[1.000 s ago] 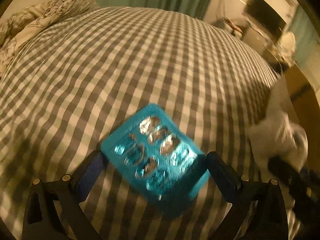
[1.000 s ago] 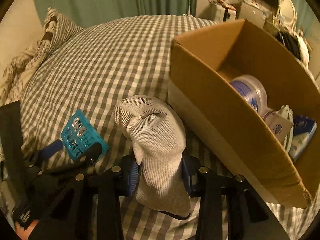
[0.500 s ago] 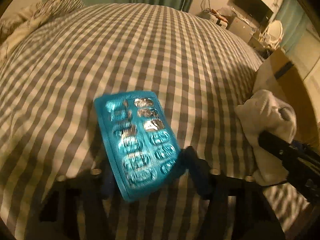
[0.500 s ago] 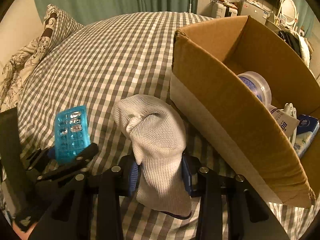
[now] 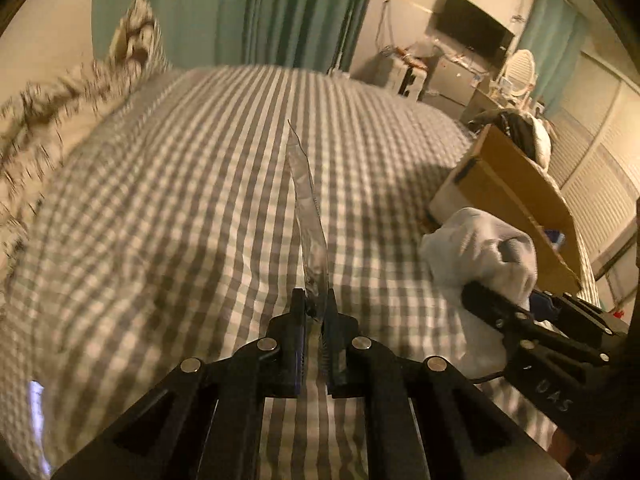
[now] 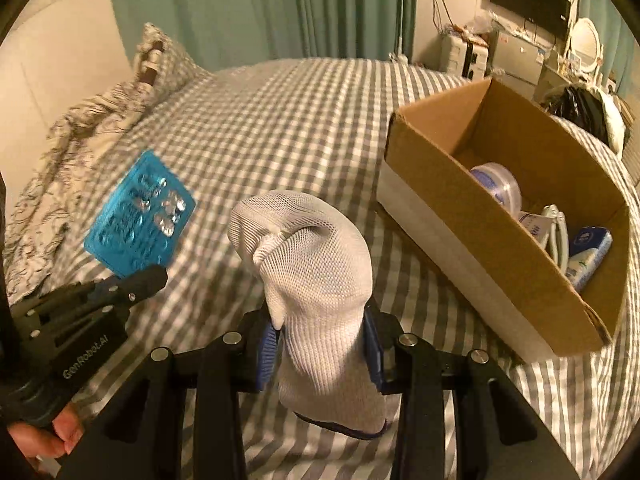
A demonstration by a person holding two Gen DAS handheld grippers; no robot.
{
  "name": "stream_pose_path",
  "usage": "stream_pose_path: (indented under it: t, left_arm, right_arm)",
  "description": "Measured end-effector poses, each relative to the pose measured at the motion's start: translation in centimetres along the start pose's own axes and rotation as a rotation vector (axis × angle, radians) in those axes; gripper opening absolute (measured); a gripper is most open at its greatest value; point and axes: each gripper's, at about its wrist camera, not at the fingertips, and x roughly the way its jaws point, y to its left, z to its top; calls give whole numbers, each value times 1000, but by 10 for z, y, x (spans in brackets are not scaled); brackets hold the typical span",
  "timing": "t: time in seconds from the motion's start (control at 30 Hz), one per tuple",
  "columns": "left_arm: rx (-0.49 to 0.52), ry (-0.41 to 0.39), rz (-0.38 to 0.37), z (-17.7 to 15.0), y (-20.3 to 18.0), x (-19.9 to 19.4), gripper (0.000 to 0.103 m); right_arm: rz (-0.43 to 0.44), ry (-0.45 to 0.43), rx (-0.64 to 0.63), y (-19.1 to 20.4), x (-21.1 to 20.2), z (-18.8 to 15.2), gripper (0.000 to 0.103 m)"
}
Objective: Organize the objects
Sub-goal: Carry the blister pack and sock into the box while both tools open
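Showing only its thin edge, blister pack in left hand-held gripper

— How's the light?
— Dim, warm yellow. The box shadows the bed beside it.
— Sharpness?
— Left view motion-blurred, worst far left of the box; fisheye bends both edges.

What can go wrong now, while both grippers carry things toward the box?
1. The left gripper pinches the blister pack only at its lower edge, so the thin pack may slip or bend.
2. The sock hangs loosely from the right gripper and might catch on the cardboard box wall.
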Motion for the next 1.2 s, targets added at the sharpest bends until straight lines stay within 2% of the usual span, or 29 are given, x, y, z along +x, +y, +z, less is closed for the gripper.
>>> stream_pose_path:
  t: [0.37, 0.6, 0.8, 0.93, 1.2]
  left_arm:
    - [129, -101, -29, -1, -57, -81, 7]
    - [221, -148, -40, 16, -106, -101, 7]
    - [288, -172, -72, 40, -149, -98, 7]
    - [322, -168, -96, 58, -176, -82, 7]
    - [370, -145, -125, 92, -220, -37, 7]
  right_arm:
    - [26, -140, 4, 10, -89, -17, 36]
    - [-20, -219, 19, -14, -136, -13, 36]
    - [-74, -277, 40, -53, -169, 2, 36]
    - [-98, -304, 54, -80, -182, 17, 36]
    - [-123, -300, 89, -127, -166, 51, 36]
